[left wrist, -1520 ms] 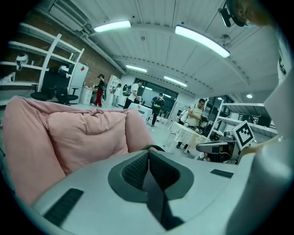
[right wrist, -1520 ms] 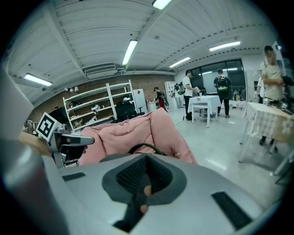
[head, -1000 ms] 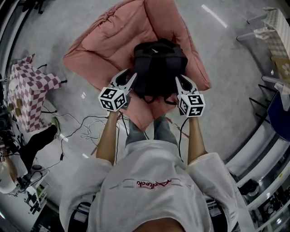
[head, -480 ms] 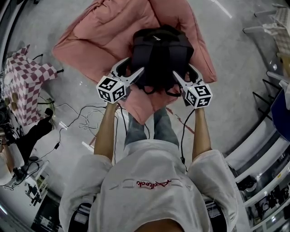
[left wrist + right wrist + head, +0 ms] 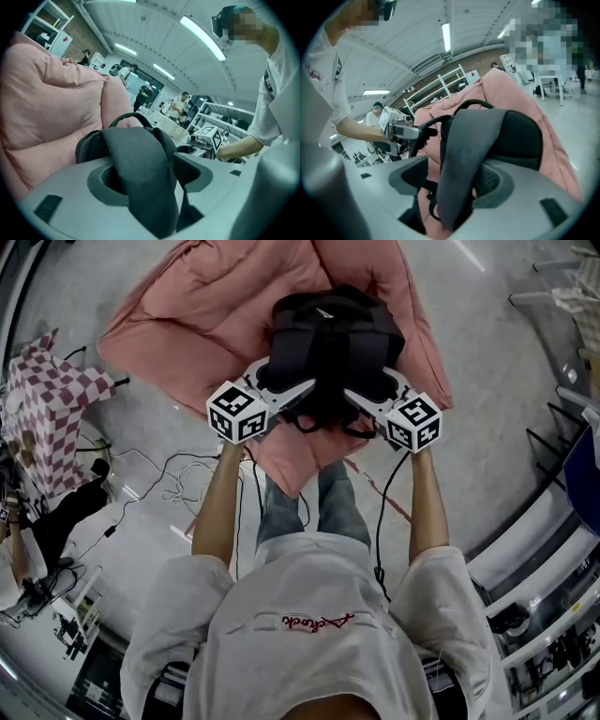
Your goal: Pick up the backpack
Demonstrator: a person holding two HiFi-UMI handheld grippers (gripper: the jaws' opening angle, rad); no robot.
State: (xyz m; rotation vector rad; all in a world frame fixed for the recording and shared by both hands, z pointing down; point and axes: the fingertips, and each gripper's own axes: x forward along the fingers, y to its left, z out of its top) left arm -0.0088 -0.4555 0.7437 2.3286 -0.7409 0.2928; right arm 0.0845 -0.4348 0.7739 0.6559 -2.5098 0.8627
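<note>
Lying strap-side up on a rumpled pink quilt (image 5: pixel 183 324) spread over a grey floor (image 5: pixel 487 362): one black backpack (image 5: pixel 333 334), carry handle (image 5: pixel 127 117) at the far end, bottom end nearest the person's legs (image 5: pixel 309 502). Left gripper (image 5: pixel 286 381): held at the near left side of the backpack, marker cube toward the person, jaws set wide and just been opening; left-hand strap (image 5: pixel 140 173), dark and padded, running through the middle of the gap, lying loose and not pinched. Right gripper (image 5: pixel 370 390): held at the near right side of the backpack, mirroring the other, jaws likewise set wide and just been opening; right-hand strap (image 5: pixel 464 154), padded with a mesh back panel (image 5: pixel 518 136) behind it, passing down between the jaws, also not pinched. Both grippers pointing inward toward each other across the lower part of the backpack, close together but apart, each visible from the other's own view. Backpack resting fully on the quilt, not lifted. Checked cloth (image 5: pixel 52 423) over a low object at the left, well apart from the quilt. Loose cables (image 5: pixel 178 488) trailing over the floor between that cloth and the person. White shelving (image 5: pixel 440 89) in the background of the right gripper view.
</note>
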